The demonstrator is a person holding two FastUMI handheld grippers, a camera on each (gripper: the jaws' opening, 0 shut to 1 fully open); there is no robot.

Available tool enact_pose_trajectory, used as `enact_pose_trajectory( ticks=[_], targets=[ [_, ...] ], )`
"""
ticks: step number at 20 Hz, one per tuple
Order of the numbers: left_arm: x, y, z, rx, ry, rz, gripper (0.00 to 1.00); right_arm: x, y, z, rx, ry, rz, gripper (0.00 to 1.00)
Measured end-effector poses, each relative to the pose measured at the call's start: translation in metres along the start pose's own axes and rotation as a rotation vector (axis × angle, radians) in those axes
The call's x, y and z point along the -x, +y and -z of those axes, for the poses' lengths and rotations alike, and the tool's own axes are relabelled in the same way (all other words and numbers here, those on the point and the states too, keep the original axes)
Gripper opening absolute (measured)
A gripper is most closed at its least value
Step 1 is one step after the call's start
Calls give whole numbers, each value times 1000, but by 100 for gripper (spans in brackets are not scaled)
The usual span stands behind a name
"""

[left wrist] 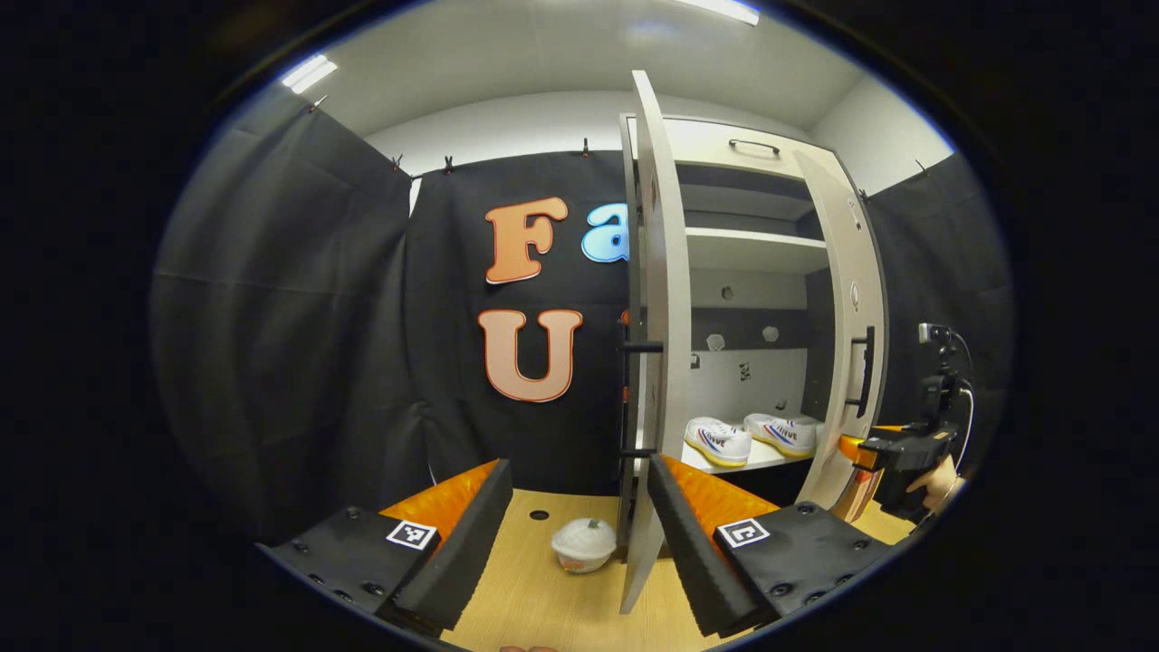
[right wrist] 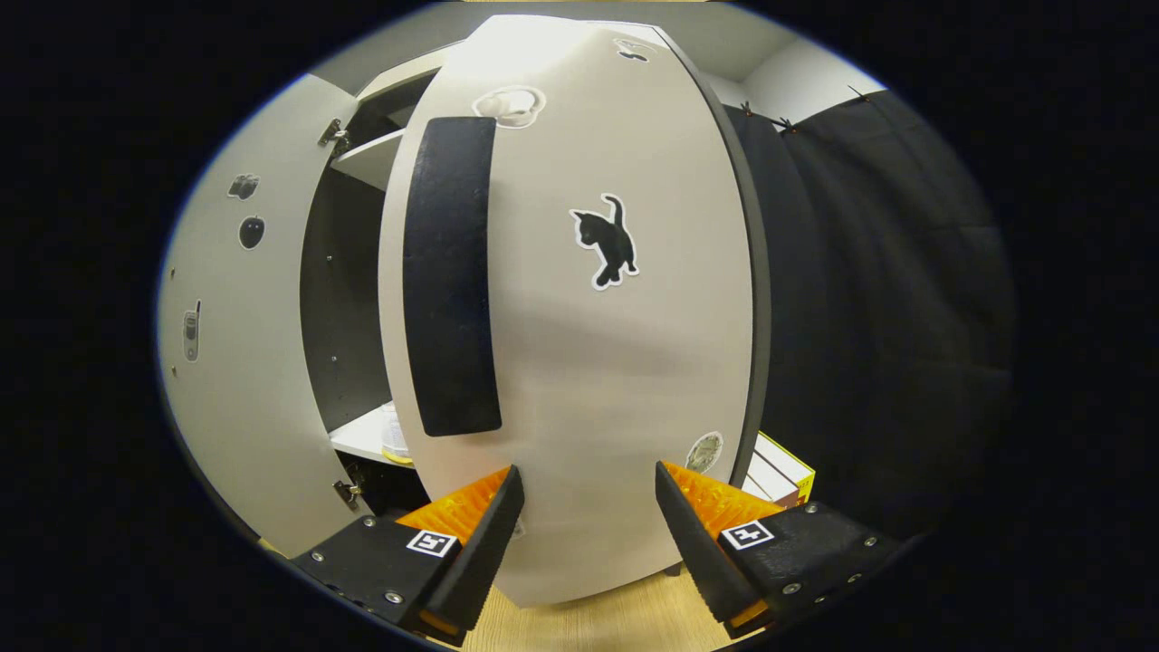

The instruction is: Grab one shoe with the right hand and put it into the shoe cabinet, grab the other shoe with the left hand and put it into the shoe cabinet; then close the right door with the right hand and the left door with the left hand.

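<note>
Two white shoes [left wrist: 718,441] [left wrist: 780,433] with coloured stripes sit side by side on the low shelf inside the shoe cabinet [left wrist: 751,244]. Both doors stand open. The left door [left wrist: 654,317] is edge-on just in front of my left gripper [left wrist: 579,471], which is open and holds nothing. My right gripper [right wrist: 589,475] is open too, its fingertips close to the outer face of the right door [right wrist: 616,344], below the cat sticker [right wrist: 605,240] and right of the black handle [right wrist: 450,272]. Touch cannot be told. In the left gripper view the right gripper [left wrist: 858,453] sits at the right door [left wrist: 847,317].
A small white lidded bowl [left wrist: 584,543] stands on the wooden floor [left wrist: 552,616] by the left door's foot. A yellow box [right wrist: 780,473] lies behind the right door. Black cloth walls close the booth. A hand [left wrist: 937,484] holds the right gripper.
</note>
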State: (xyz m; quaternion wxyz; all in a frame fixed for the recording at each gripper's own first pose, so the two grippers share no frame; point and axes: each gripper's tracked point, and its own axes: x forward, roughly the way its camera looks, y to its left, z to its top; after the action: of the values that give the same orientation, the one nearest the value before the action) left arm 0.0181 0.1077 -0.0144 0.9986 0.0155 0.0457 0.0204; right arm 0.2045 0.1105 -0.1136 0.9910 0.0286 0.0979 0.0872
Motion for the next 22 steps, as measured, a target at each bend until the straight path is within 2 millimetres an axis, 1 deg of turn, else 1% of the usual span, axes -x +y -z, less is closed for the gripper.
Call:
enact_pose_trajectory(
  ticks=[4, 8, 10, 11, 12, 13, 15, 17, 18, 22],
  targets=[
    [-23, 0, 35, -3, 37, 10, 96, -1, 1, 0, 7, 2, -1, 91],
    [-42, -8, 55, 10, 52, 52, 97, 1, 3, 1, 19, 5, 8, 91],
    [-48, -8, 64, 16, 67, 48, 96, 4, 6, 3, 19, 12, 2, 91],
    [-52, -8, 67, 16, 73, 48, 94, 9, 4, 3, 24, 9, 2, 92],
    [-56, -7, 68, 24, 72, 50, 98, 14, 2, 3, 33, 4, 3, 92],
    [-57, -9, 67, 28, 67, 58, 96, 22, -1, 4, 45, 2, 6, 92],
    [-56, -12, 68, 26, 65, 64, 96, 34, -7, 5, 61, -4, 10, 92],
    [-50, -15, 70, 13, 64, 62, 96, 46, -13, 3, 69, -10, 11, 92],
    [-49, -18, 71, 17, 68, 67, 96, 53, -15, 2, 70, -15, 10, 93],
    [-48, -47, 74, 41, 86, 132, 95, 68, -26, -5, 65, -28, 9, 92]
  ],
)
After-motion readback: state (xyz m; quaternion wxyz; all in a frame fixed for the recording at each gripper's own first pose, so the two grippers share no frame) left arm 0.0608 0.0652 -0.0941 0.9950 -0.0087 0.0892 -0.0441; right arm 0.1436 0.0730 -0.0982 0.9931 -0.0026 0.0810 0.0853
